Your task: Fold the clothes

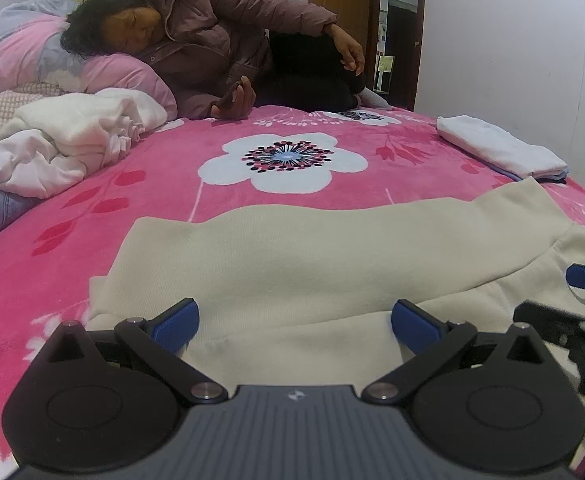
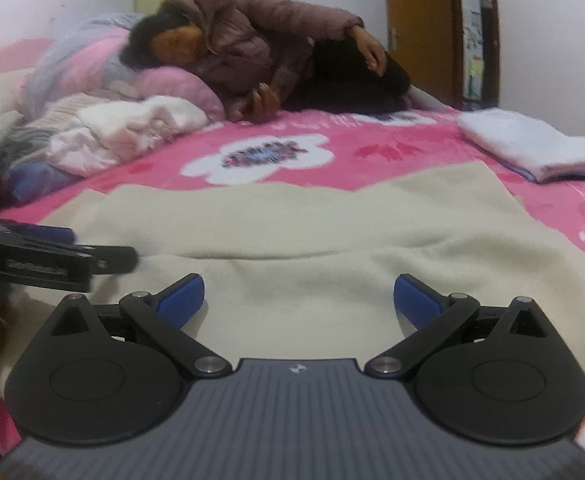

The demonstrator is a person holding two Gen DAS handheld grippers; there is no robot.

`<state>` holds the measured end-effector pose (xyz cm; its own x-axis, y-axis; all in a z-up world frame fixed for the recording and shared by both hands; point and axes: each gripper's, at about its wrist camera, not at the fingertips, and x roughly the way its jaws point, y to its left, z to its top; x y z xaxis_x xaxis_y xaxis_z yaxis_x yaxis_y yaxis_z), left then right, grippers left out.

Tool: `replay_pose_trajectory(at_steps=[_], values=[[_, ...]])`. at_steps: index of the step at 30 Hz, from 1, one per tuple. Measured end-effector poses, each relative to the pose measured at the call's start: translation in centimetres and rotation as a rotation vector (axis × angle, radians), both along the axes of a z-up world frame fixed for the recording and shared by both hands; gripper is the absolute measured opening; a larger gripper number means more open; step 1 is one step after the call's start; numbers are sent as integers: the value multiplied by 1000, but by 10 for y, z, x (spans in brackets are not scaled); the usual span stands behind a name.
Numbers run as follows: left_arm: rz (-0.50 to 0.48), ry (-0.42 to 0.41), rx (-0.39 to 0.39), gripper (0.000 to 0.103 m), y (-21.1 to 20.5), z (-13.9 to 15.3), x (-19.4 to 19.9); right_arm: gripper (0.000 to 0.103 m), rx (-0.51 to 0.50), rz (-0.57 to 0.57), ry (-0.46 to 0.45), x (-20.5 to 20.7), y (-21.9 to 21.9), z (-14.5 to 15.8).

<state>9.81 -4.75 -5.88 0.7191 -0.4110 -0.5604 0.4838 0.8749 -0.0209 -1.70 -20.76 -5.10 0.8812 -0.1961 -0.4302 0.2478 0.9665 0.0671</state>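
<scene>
A cream garment (image 1: pixel 292 256) lies spread flat on the pink flowered bedspread (image 1: pixel 164 184), with a folded band across its far side. My left gripper (image 1: pixel 294 322) stands open low over its near edge, blue pads wide apart, nothing between them. The right gripper's blue finger (image 1: pixel 584 278) shows at the right edge of that view. In the right wrist view the same cream garment (image 2: pixel 312 232) fills the foreground. My right gripper (image 2: pixel 298 300) is open above it with an empty gap. The left gripper's dark finger (image 2: pixel 52 258) reaches in from the left there.
A person in a brown padded coat (image 1: pixel 212 40) lies across the far side of the bed. A heap of unfolded white and pink clothes (image 1: pixel 72 140) sits at the far left. A stack of folded white clothes (image 1: pixel 500 148) rests at the far right edge near the wall.
</scene>
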Motion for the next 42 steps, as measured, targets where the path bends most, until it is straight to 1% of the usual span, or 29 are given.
replay_pose_trajectory(at_steps=[2, 5, 7, 13, 17, 21, 26, 30, 34, 37, 42], values=[[1, 0, 0, 103, 0, 0, 0, 102, -25, 11, 28, 3, 3, -5], [1, 0, 0, 103, 0, 1, -1, 102, -33, 24, -4, 1, 1, -16], [7, -4, 0, 103, 1, 3, -4, 102, -36, 28, -9, 0, 1, -17], [58, -46, 18, 103, 11, 14, -29, 102, -45, 37, -19, -3, 1, -19], [67, -45, -30, 103, 32, 25, -47, 102, -45, 36, -23, -3, 1, -20], [108, -2, -91, 103, 55, 31, -57, 102, -44, 36, -23, -3, 0, -20], [171, 27, -105, 103, 73, 32, -67, 102, -43, 34, -22, -4, 1, -20], [200, 42, -92, 103, 78, 32, -71, 102, -43, 33, -21, -4, 1, -20], [221, 60, -53, 103, 74, 29, -72, 102, -42, 33, -21, -4, 1, -20], [221, 65, -31, 103, 71, 26, -72, 102, -42, 31, -21, -4, 1, -19], [213, 64, -17, 103, 66, 24, -74, 102, -42, 31, -20, -4, 2, -19]])
